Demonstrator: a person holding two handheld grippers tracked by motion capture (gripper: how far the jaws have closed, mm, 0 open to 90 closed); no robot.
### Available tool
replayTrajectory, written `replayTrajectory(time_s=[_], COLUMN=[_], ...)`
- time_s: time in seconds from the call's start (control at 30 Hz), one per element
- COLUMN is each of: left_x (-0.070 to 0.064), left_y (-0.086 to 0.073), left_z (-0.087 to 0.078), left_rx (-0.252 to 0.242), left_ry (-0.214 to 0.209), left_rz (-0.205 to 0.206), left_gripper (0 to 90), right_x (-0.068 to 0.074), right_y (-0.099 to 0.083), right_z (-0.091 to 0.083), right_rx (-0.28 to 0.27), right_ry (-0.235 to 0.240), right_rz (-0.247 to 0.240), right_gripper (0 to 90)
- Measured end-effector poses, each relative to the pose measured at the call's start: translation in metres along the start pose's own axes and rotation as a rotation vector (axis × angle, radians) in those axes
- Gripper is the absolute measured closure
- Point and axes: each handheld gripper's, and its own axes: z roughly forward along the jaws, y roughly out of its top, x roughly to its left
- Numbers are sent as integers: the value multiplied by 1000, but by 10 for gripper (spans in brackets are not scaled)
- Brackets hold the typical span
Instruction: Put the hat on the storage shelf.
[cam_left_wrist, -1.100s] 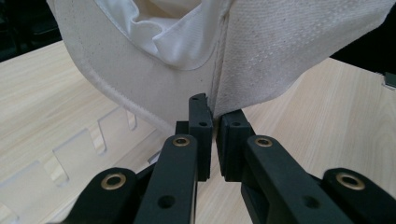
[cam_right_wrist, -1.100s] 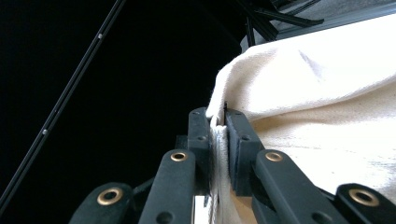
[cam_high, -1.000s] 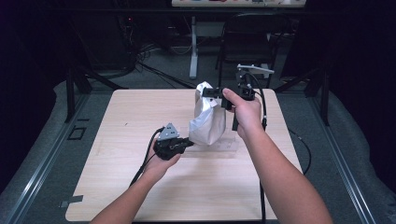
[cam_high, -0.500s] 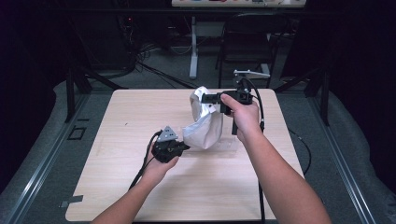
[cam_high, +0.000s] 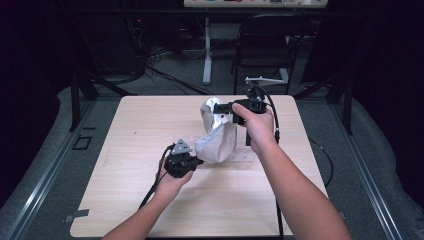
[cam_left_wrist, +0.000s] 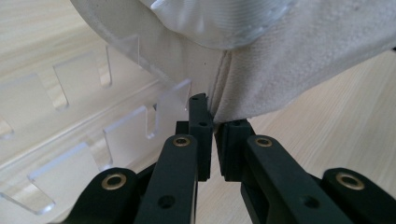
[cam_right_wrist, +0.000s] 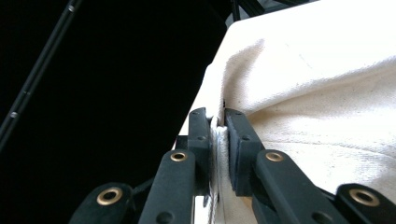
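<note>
From above, light falls on my table (cam_high: 125, 200) while the room around it sinks into near black. The high view is soft and grainy. My left gripper view blurs its foreground; the white cloth (cam_right_wrist: 327, 93) glares brightly against darkness.

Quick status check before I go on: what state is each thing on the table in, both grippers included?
Cloth bag: lifted at its upper edge, lower part sagging onto the table, crumpled.
Right gripper: shut on the cloth bag's seamed edge, raised.
Left gripper: jaws nearly closed at the bag's lower corner; grip on fabric unclear.
Clear slotted plate: lying flat on the table, partly under the bag.
</note>
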Motion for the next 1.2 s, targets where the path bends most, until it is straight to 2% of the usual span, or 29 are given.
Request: replayTrajectory(time_s=[0.07, 0.17, 0.37, 0.9, 1.2], left_x=[1, -1, -2, -2, -5], left_y=[-1, -1, -1, -2, -2], left_z=[0, 0, 0, 0, -3], left_rx=[-9, -7, -11, -20, -32], left_ry=[0, 14, 22, 9, 12], left_rz=[-7, 17, 28, 13, 24], left_gripper=[858, 858, 852, 820, 772], right_x=[-2, -7, -6, -4, -3], right_y=[-1, -2, -3, -4, -5], right_z=[2, 3, 1, -2, -4], right_rx=[-3, -7, -7, -1, -2], right_ry=[8, 13, 3, -9, -25], right_rz=[7, 11, 8, -19, -34], right_gripper=[818, 818, 814, 799, 797])
